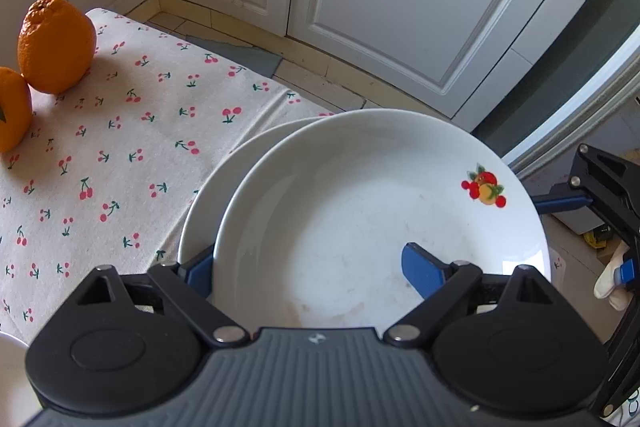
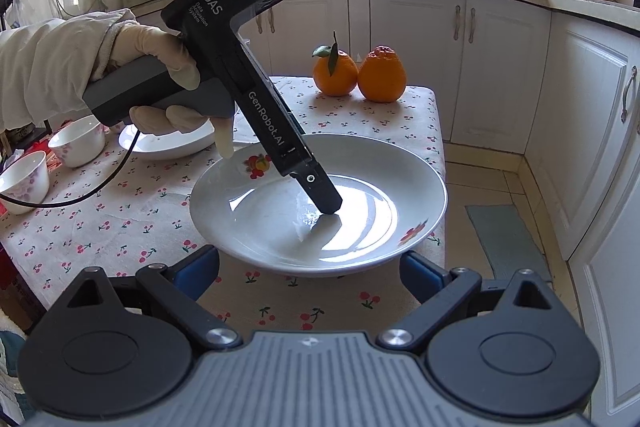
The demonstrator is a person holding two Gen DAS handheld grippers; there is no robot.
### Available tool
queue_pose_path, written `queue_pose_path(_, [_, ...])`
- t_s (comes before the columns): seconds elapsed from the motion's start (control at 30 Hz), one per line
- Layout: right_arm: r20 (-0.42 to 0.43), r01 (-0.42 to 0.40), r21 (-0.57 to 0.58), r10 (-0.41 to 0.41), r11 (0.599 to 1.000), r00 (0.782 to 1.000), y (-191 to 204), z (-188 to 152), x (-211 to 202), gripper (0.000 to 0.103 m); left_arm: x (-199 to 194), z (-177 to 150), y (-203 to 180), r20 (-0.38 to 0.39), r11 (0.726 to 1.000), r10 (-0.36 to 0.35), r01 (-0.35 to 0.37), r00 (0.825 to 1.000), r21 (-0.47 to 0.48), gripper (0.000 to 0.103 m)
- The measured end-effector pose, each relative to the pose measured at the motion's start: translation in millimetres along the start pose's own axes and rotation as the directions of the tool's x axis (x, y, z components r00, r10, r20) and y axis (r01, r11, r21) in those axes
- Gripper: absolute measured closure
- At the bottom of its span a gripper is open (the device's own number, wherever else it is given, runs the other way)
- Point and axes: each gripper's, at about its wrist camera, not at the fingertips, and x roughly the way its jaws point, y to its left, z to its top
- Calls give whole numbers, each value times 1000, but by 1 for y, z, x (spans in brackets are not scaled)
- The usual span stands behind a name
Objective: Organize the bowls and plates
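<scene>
A white plate with a fruit decal (image 1: 380, 207) lies on a second white plate (image 1: 224, 179) at the table's corner. My left gripper (image 1: 308, 251) points steeply down at it with its jaws wide apart. One blue finger (image 1: 420, 267) is inside the top plate; the other (image 1: 198, 267) is outside, partly hidden behind the rim. The pads do not press on the rim. From the right wrist view, a gloved hand (image 2: 160, 67) holds that gripper, its tip down in the plate (image 2: 256, 219). My right gripper (image 2: 310, 277) stands open just in front of the plate, holding nothing.
Two oranges (image 2: 334, 73) (image 2: 382, 75) stand at the far edge of the cherry-print tablecloth (image 2: 120, 211). Another white plate (image 2: 168, 143) and two small bowls (image 2: 78, 143) (image 2: 22, 179) sit at the left. White cabinets (image 2: 500, 67) and tiled floor border the table on the right.
</scene>
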Motion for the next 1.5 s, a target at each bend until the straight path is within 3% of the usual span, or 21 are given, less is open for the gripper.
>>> queue_pose_path(0.3, [8, -9, 2, 9, 1000, 1000, 0, -2, 0, 4, -6, -1, 29, 16, 978, -141, 142, 990, -151, 12])
queue_pose_path(0.83, [-5, -26, -5, 26, 1000, 1000, 1, -3, 2, 4, -10, 3, 54, 12, 938, -251, 246, 968, -243, 13])
queue_pose_path(1.2, [-9, -33, -4, 33, 999, 999, 1, -5, 5, 4, -15, 3, 54, 1, 940, -236, 229, 972, -252, 14])
queue_pose_path(1.5, [22, -45, 36, 44, 998, 999, -5, -6, 1, 4, -6, 13, 38, -44, 963, -183, 171, 982, -208, 9])
